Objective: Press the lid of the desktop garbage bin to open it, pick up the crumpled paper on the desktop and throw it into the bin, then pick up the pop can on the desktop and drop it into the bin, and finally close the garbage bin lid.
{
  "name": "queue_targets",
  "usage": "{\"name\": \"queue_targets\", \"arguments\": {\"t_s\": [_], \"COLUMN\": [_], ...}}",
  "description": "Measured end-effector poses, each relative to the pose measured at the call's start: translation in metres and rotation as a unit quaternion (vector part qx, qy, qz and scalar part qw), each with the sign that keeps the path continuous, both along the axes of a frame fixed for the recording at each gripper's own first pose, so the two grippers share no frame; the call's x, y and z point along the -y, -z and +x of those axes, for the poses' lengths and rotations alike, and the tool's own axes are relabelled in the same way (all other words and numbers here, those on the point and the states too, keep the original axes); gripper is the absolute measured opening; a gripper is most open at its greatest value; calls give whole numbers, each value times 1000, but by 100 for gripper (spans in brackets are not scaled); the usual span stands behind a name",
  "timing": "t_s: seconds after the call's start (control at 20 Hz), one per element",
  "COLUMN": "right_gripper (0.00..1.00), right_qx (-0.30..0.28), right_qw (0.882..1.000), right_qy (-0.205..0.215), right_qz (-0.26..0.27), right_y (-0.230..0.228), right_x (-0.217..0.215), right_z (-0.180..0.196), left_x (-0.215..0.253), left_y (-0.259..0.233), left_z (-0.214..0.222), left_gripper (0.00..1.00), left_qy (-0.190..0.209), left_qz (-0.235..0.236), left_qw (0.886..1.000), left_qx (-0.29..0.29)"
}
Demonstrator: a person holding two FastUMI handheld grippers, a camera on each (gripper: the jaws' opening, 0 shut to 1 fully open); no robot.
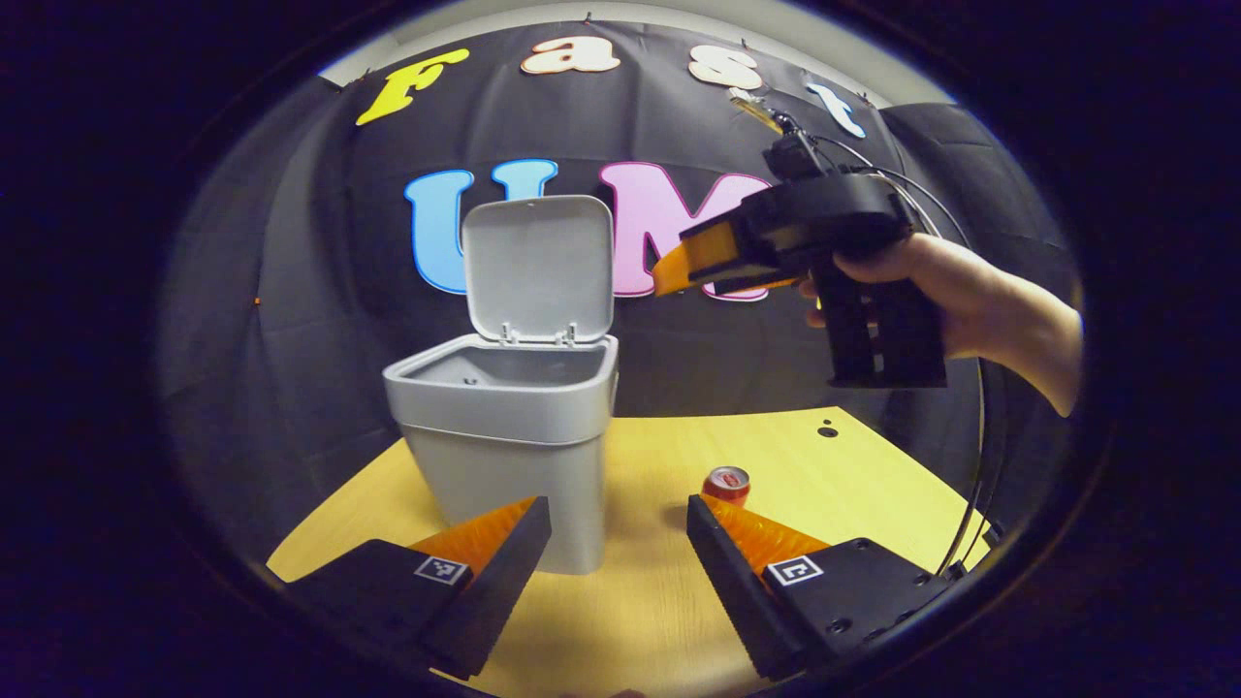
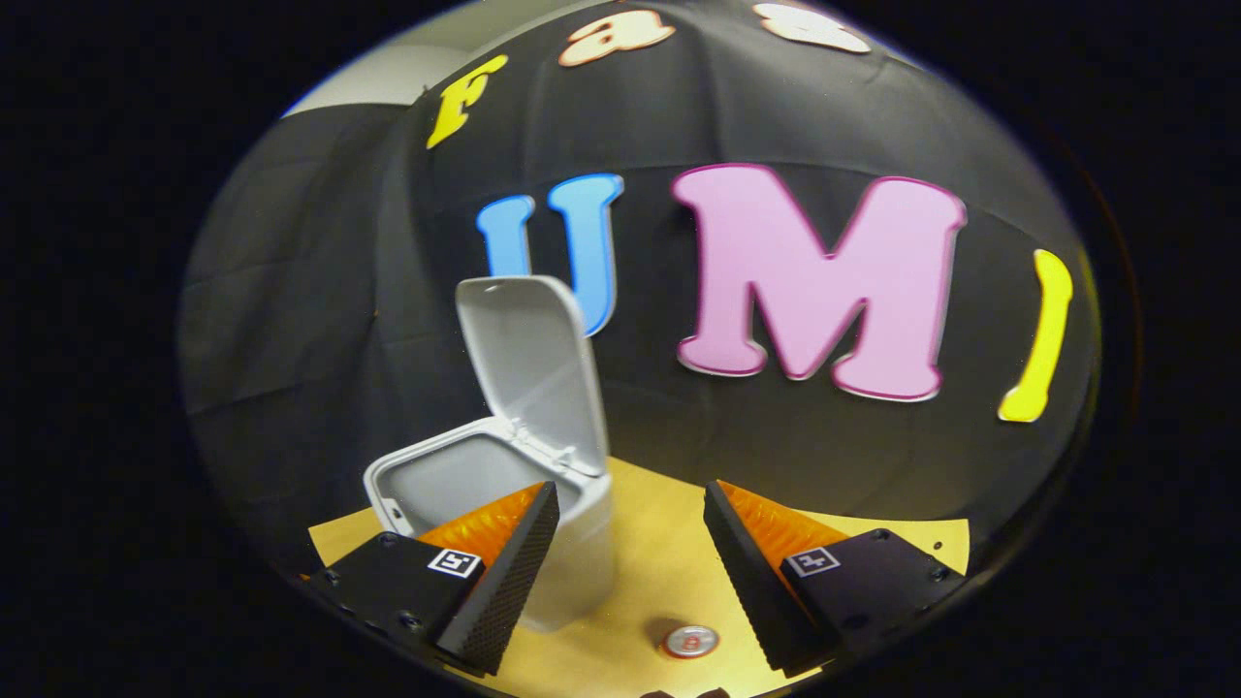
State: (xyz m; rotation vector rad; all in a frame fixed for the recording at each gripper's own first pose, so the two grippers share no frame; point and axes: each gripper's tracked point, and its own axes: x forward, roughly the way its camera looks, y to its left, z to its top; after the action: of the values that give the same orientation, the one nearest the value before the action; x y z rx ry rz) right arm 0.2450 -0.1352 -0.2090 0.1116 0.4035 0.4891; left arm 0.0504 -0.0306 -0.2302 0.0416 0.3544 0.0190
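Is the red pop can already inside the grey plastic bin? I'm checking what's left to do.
No, the red pop can stands upright on the yellow wooden desktop, beside the open grey plastic bin.

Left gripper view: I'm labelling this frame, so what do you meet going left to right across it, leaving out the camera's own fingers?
Bin with its lid up → pop can standing on the table → right gripper, held up in a hand.

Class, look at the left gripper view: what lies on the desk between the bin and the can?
Nothing: bare desk separates the bin from the can, seen in the left gripper view.
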Motion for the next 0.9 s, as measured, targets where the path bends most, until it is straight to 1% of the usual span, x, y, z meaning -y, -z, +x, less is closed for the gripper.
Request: {"name": "queue_targets", "arguments": {"t_s": [0.15, 0.25, 0.4, 0.5, 0.55, 0.65, 0.7, 0.8, 0.9], "right_gripper": [97, 97, 97, 97, 97, 97, 97, 97, 97], "right_qx": [19, 33, 54, 54, 62, 87, 93, 87, 68], "right_qw": [998, 994, 985, 977, 973, 969, 968, 968, 969], "right_qy": [66, 108, 162, 197, 208, 216, 216, 216, 220], "right_qz": [-4, -7, -28, -68, -82, -88, -90, -94, -92], "right_y": [8, 16, 33, 51, 57, 53, 56, 69, 85], "right_x": [74, 118, 172, 202, 213, 227, 231, 238, 246], "right_z": [7, 6, 1, 0, 1, -7, -10, -13, -19], "left_x": [36, 56, 79, 85, 87, 93, 99, 102, 103], "left_y": [42, 73, 111, 132, 147, 160, 164, 170, 177], "left_z": [30, 52, 84, 104, 114, 128, 135, 147, 158], "left_gripper": [96, 96, 96, 96, 96, 96, 96, 96, 96], "left_qy": [32, 46, 65, 56, 53, 55, 66, 68, 69], "left_qz": [-37, -36, -33, -25, -21, -24, -30, -24, -11], "left_qw": [999, 998, 997, 998, 998, 997, 997, 997, 997], "left_qx": [-10, -15, -25, -32, -41, -42, -40, -35, -33]}}
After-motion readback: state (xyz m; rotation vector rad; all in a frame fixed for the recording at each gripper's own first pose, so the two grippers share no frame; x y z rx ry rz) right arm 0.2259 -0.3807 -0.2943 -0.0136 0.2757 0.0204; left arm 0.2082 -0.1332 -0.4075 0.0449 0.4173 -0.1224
